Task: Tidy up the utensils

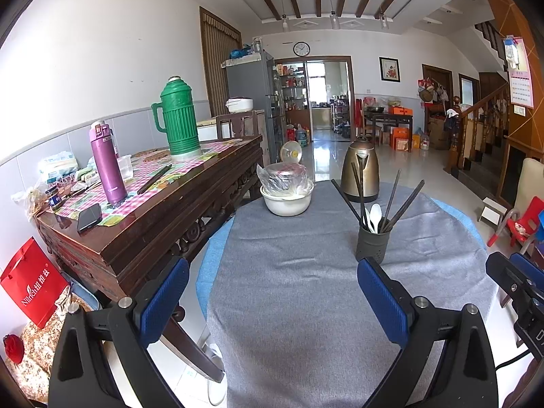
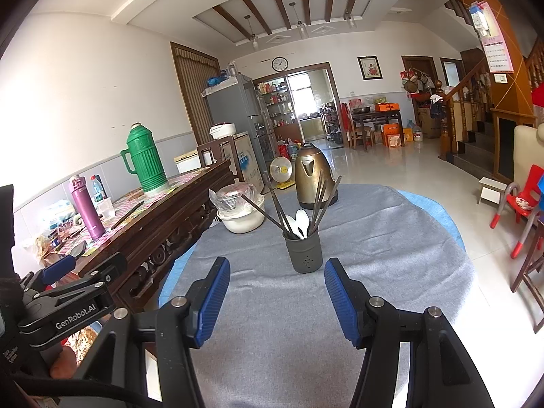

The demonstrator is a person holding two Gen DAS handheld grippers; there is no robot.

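A dark grey utensil holder (image 1: pixel 372 244) (image 2: pixel 303 253) stands upright on the grey cloth of the round table (image 1: pixel 299 272) (image 2: pixel 374 244). Several dark chopsticks (image 1: pixel 396 200) (image 2: pixel 321 197) and white spoons (image 1: pixel 375 216) (image 2: pixel 299 224) stick out of it. My left gripper (image 1: pixel 273 292) is open above the cloth, with the holder just beyond its right finger. My right gripper (image 2: pixel 277 292) is open too, empty, a little short of the holder. The right gripper (image 1: pixel 513 282) shows at the left wrist view's right edge, and the left gripper (image 2: pixel 68 282) at the right wrist view's left edge.
A bronze kettle (image 1: pixel 360 173) (image 2: pixel 312 180) and a white bowl with a bagged pot (image 1: pixel 287 188) (image 2: pixel 239 209) stand at the table's far side. Left is a wooden sideboard (image 1: pixel 163 210) (image 2: pixel 153 224) with a green thermos (image 1: pixel 178 119), purple flask (image 1: pixel 107 166), chopsticks and phone. A red child's chair (image 2: pixel 525 204) stands right.
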